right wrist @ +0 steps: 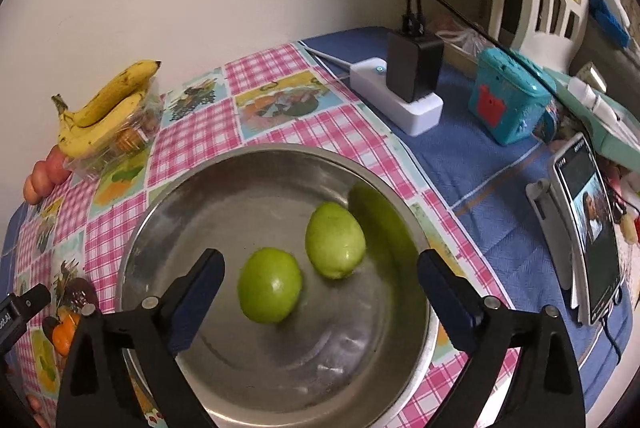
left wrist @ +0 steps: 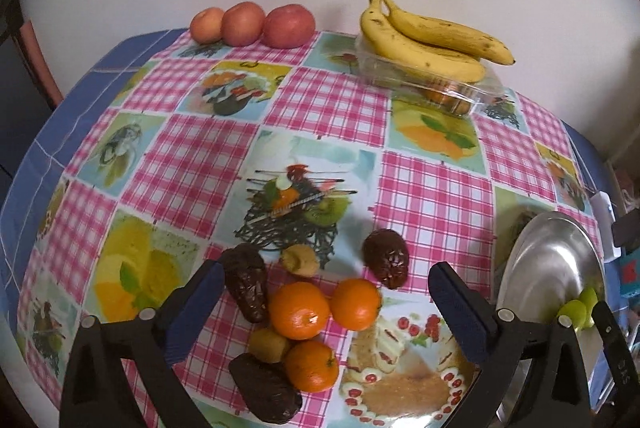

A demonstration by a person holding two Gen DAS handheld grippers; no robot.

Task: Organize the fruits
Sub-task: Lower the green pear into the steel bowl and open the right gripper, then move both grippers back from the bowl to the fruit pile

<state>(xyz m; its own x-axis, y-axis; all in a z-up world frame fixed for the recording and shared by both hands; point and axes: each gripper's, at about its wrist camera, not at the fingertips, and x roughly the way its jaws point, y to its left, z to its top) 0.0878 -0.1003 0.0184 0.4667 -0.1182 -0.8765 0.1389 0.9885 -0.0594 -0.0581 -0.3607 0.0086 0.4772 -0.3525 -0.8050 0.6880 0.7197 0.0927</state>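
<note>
In the left wrist view my left gripper (left wrist: 324, 292) is open above a cluster of fruit: three oranges (left wrist: 299, 310), dark brown fruits (left wrist: 245, 288) and small yellowish fruits (left wrist: 300, 260). In the right wrist view my right gripper (right wrist: 320, 280) is open above a steel bowl (right wrist: 224, 204) holding two green fruits (right wrist: 269, 285). The bowl also shows in the left wrist view (left wrist: 548, 260). Bananas (left wrist: 424, 40) lie on a clear plastic box (left wrist: 436, 88) at the back. Three red apples (left wrist: 250, 24) sit by the wall.
The table has a pink checked fruit-print cloth (left wrist: 192, 152). To the right of the bowl stand a white power strip with a black charger (right wrist: 404, 88), a teal box (right wrist: 508, 100) and a phone on a stand (right wrist: 588, 224).
</note>
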